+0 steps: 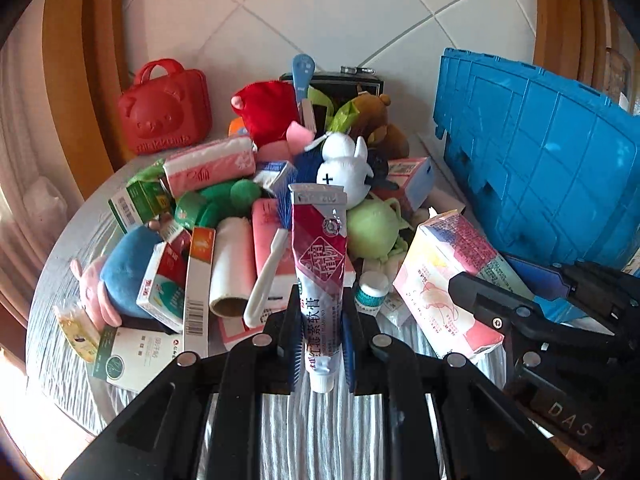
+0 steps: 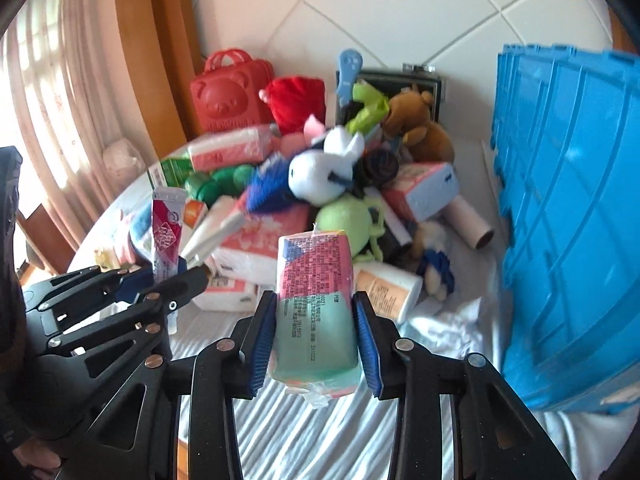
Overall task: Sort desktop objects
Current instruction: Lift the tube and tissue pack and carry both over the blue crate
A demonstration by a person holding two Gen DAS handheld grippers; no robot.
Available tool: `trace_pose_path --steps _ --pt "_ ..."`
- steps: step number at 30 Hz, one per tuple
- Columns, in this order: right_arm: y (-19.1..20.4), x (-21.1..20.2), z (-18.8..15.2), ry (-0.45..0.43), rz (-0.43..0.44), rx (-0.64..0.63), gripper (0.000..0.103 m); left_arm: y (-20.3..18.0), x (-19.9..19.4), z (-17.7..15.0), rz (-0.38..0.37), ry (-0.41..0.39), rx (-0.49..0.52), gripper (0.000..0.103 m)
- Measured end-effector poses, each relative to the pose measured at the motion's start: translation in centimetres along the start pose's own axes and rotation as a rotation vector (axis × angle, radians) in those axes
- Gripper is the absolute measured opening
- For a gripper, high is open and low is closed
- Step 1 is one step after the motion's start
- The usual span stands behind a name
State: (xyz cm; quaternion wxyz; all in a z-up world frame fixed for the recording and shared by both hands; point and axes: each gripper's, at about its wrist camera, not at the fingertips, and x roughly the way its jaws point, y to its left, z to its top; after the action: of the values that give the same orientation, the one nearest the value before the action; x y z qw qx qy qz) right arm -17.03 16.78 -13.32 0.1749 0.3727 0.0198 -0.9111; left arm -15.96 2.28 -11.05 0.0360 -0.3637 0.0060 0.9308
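A red and white ointment tube (image 1: 320,248) stands upright between the blue pads of my left gripper (image 1: 322,320), which is shut on its lower half, lifted above the table. My right gripper (image 2: 314,320) is shut on a pink and green tissue pack (image 2: 316,280), held by its sides above the white cloth. The left wrist view shows the right gripper (image 1: 520,284) at the right edge with the tissue pack (image 1: 444,272). In the right wrist view the left gripper (image 2: 160,276) sits at the left with the tube (image 2: 166,228).
A pile of plush toys, medicine boxes, tissue packs and paper rolls covers the round table (image 1: 60,280) behind both grippers. A white rabbit plush (image 1: 344,168) tops it. A blue plastic crate (image 2: 568,220) stands at the right. A red bear case (image 1: 164,108) leans on the back wall.
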Motion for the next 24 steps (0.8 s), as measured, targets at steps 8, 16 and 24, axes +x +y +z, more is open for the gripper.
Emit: trace_pose_path --steps 8,16,24 --pt "0.7 -5.7 3.7 -0.176 -0.017 -0.048 0.037 -1.2 -3.2 3.0 0.019 -0.134 0.022 0.016" --pt "0.5 -11.9 7.1 -0.349 -0.086 -0.087 0.037 -3.5 -6.3 6.8 -0.014 -0.263 0.049 0.016" --pt "-3.5 -18.2 10.4 -0.494 -0.228 -0.074 0.037 -9.3 -9.1 12.4 -0.096 -0.355 0.106 0.016"
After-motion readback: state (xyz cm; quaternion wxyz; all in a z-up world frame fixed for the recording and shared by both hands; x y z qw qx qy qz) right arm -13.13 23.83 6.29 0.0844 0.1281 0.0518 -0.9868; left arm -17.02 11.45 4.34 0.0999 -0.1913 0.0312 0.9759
